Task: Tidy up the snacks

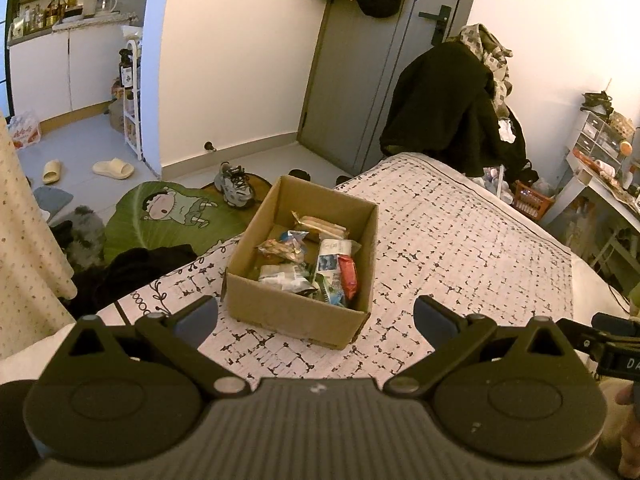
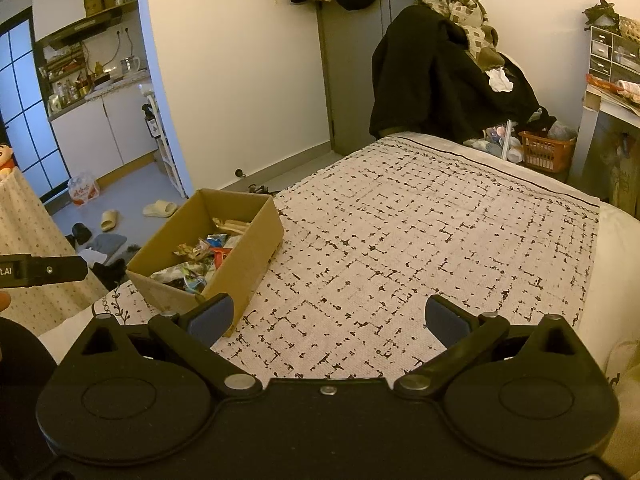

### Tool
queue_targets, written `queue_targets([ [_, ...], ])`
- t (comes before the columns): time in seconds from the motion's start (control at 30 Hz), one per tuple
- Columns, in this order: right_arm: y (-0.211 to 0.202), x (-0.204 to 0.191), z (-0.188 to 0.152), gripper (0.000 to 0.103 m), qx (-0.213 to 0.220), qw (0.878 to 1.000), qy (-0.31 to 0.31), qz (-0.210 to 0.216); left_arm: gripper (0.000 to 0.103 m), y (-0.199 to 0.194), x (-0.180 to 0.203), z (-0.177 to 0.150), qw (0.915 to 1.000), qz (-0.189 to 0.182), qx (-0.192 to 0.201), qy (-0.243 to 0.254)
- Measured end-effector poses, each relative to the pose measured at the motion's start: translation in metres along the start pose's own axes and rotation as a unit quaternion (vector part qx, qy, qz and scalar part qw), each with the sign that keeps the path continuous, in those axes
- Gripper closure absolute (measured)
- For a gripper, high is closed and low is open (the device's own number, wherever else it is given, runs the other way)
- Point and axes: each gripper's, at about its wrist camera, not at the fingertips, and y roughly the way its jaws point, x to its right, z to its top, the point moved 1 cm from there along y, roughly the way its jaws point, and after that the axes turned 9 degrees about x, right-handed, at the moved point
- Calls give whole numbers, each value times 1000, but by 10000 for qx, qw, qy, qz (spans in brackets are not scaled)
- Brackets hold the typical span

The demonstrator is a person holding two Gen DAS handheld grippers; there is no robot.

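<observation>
The snack packets (image 1: pixel 316 264) lie in a loose heap inside the open cardboard box (image 1: pixel 296 312), which sits on the patterned bedspread (image 1: pixel 460 248) near the bed's corner. No packet lies outside the box, so the gathering looks done – any tidying inside (if wanted) remains. The left tongs (image 1: pixel 316 316) and right tongs (image 2: pixel 328 316) hover spread wide, both empty.

You see a brown cardboard box (image 1: pixel 296 312) on a cream bedspread (image 1: pixel 460 248) with a black broken-grid pattern. Inside the box, one packet (image 1: pixel 348 276) is red-orange and another packet (image 1: pixel 332 256) is white with blue. Beyond the box, your floor mat (image 1: pixel 160 216) is green with a cartoon figure. Your gripper pads (image 2: pixel 210 318) are blue.
</observation>
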Motion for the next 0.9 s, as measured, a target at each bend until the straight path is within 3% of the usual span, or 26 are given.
queue_targets([
  [0.9,3,0,-2,0,-35,10000,-7,-52,0,0,-2,-2,10000,30,-56,5],
])
